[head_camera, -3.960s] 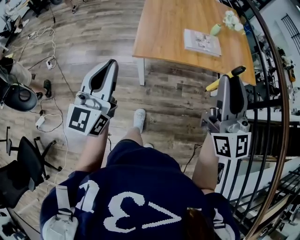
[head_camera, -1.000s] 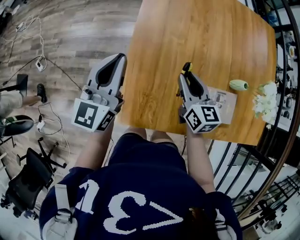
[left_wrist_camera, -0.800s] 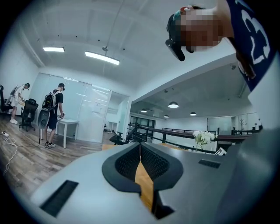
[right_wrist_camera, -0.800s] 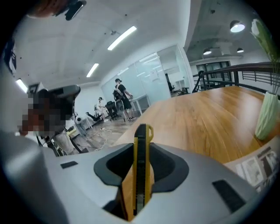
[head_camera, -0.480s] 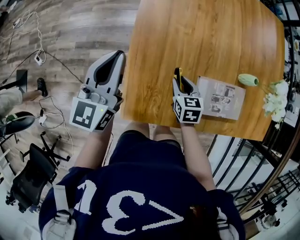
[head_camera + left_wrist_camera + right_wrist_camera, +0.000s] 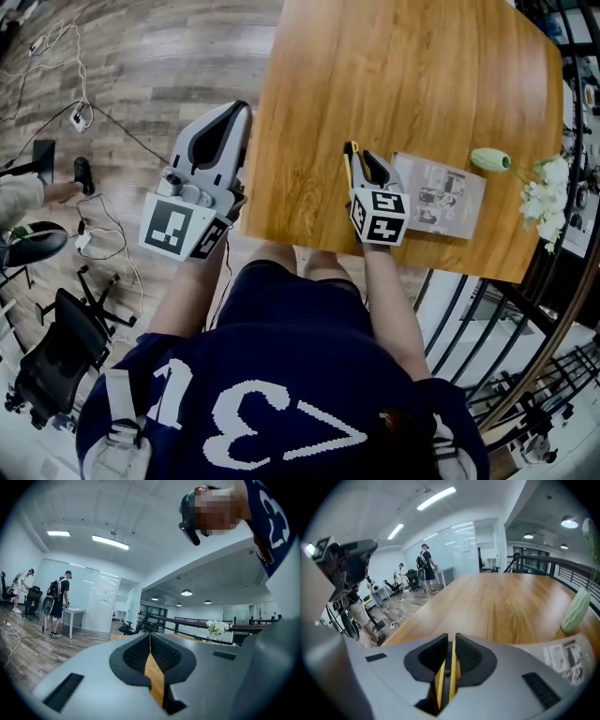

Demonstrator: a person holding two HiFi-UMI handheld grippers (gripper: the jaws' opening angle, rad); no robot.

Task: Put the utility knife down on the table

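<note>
Wooden table (image 6: 403, 84) in open office, plank floor (image 6: 141, 56) around. Right gripper (image 6: 367, 167) tilted down over table's near edge. Jaws have just been closing, now pinching yellow-black utility knife (image 6: 348, 159), which juts toward 12 o'clock. Contact with tabletop unclear. Printed leaflet (image 6: 441, 192) just beside at 3 o'clock, green vase (image 6: 491, 159) beyond. Left gripper (image 6: 240, 114) at 9 o'clock by table's edge, jaws pressed together, empty.

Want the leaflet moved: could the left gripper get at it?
Probably not easily: the right gripper, its jaws just closing on the utility knife, stands between the left gripper and the leaflet.
</note>
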